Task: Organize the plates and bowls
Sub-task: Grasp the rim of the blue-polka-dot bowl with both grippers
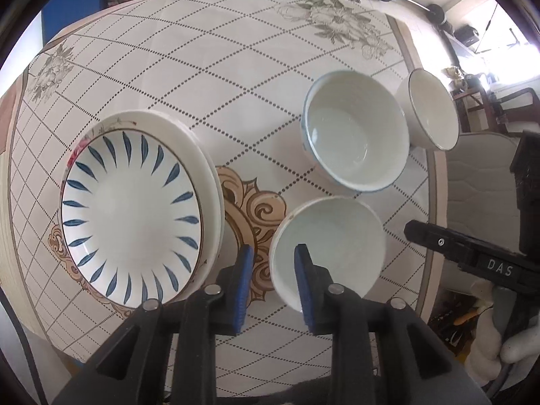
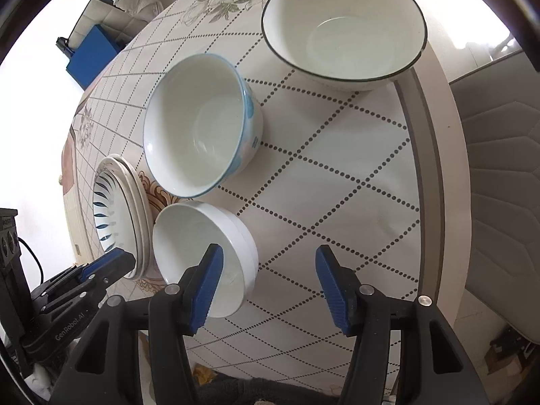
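Just ahead of the right hand-held gripper (image 2: 270, 287), jaws apart & empty, white bowls (image 2: 202, 253) are seen; left hand-held gripper (image 1: 273, 287), partly open, is nearer plates (image 1: 135, 202).

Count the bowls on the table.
3 stand visibly: plain white bowl nearest the grippers, blue-patterned bowl behind it, dark-rimmed bowl by the far table edge. The white one shows a doubled rim, possibly two nested.

Left wrist cam looks almost straight down at the bench (image 1: 236, 108) from close above, w/ stacked plates (image 1: 135, 216) left. Right wrist cam tilts steeply down from bench edge. Both share the plates, three bowls, bench centre.
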`<state>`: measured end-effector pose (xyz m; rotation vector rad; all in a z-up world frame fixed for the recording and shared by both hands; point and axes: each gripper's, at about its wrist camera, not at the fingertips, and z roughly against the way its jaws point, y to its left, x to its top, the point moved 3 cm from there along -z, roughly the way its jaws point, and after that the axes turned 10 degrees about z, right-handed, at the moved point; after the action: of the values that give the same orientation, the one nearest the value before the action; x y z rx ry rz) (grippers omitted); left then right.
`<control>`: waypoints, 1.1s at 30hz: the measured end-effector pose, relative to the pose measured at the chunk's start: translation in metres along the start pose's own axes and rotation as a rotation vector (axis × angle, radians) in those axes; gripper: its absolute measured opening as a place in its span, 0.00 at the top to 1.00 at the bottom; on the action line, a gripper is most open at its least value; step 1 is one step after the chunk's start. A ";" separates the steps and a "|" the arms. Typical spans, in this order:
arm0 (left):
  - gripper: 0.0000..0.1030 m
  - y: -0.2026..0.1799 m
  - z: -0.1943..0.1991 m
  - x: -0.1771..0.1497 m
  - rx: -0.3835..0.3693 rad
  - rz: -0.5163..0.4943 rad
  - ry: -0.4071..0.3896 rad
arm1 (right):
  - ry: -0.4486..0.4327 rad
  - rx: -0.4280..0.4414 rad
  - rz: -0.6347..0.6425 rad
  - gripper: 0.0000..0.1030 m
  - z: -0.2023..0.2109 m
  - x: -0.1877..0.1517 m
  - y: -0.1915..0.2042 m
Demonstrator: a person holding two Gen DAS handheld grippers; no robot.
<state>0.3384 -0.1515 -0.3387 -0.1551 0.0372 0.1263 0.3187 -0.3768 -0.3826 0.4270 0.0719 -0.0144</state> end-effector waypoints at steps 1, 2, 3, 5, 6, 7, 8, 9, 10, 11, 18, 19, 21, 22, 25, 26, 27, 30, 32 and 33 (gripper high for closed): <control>0.74 -0.001 0.001 0.007 -0.015 0.004 0.001 | -0.007 0.010 -0.009 0.42 0.002 0.003 -0.002; 0.74 -0.004 0.000 0.014 -0.029 0.005 0.007 | -0.012 0.017 -0.019 0.42 0.005 0.007 -0.004; 0.74 -0.006 -0.001 0.022 -0.033 0.005 0.012 | -0.018 0.022 -0.027 0.42 0.006 0.012 -0.006; 0.73 -0.015 -0.004 0.042 -0.036 -0.010 0.018 | -0.030 0.030 -0.038 0.42 0.007 0.024 -0.008; 0.74 -0.021 -0.006 0.054 -0.034 -0.019 0.021 | -0.034 0.033 -0.039 0.42 0.007 0.030 -0.007; 0.74 -0.028 -0.010 0.064 -0.029 -0.035 0.027 | -0.038 0.038 -0.038 0.42 0.006 0.036 -0.007; 0.74 -0.032 -0.013 0.072 -0.032 -0.053 0.034 | -0.039 0.040 -0.038 0.42 0.005 0.043 -0.004; 0.74 -0.036 -0.017 0.079 -0.031 -0.069 0.038 | -0.038 0.042 -0.034 0.42 0.002 0.049 -0.001; 0.74 -0.041 -0.020 0.086 -0.020 -0.092 0.046 | -0.039 0.045 -0.032 0.42 0.000 0.054 0.001; 0.74 -0.042 -0.023 0.091 -0.014 -0.112 0.058 | -0.039 0.044 -0.031 0.42 -0.003 0.060 0.002; 0.74 -0.056 -0.059 0.110 0.001 -0.191 0.147 | -0.011 0.026 -0.041 0.42 -0.029 0.087 0.008; 0.74 -0.056 -0.062 0.110 0.006 -0.197 0.150 | -0.009 0.030 -0.050 0.42 -0.034 0.088 0.010; 0.76 -0.058 -0.070 0.110 0.006 -0.210 0.165 | -0.006 0.040 -0.065 0.43 -0.039 0.091 0.010; 0.78 -0.058 -0.074 0.111 0.009 -0.208 0.172 | -0.005 0.042 -0.071 0.44 -0.041 0.092 0.009; 0.85 -0.061 -0.080 0.114 0.006 -0.210 0.172 | -0.003 0.047 -0.082 0.52 -0.044 0.094 0.007; 0.85 -0.061 -0.081 0.114 0.002 -0.208 0.170 | -0.004 0.040 -0.086 0.56 -0.045 0.094 0.007; 0.88 -0.061 -0.081 0.114 0.005 -0.207 0.167 | -0.006 0.029 -0.091 0.58 -0.046 0.095 0.006; 0.92 -0.058 -0.081 0.116 -0.002 -0.199 0.163 | -0.005 0.010 -0.103 0.68 -0.047 0.095 0.003; 0.95 -0.055 -0.081 0.115 -0.002 -0.205 0.159 | -0.002 -0.017 -0.106 0.85 -0.049 0.095 0.000; 0.96 -0.056 -0.081 0.114 0.005 -0.211 0.155 | -0.001 -0.032 -0.103 0.88 -0.049 0.095 -0.002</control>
<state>0.4565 -0.2053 -0.4159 -0.1628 0.1750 -0.0961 0.4103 -0.3581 -0.4346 0.3912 0.0933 -0.1143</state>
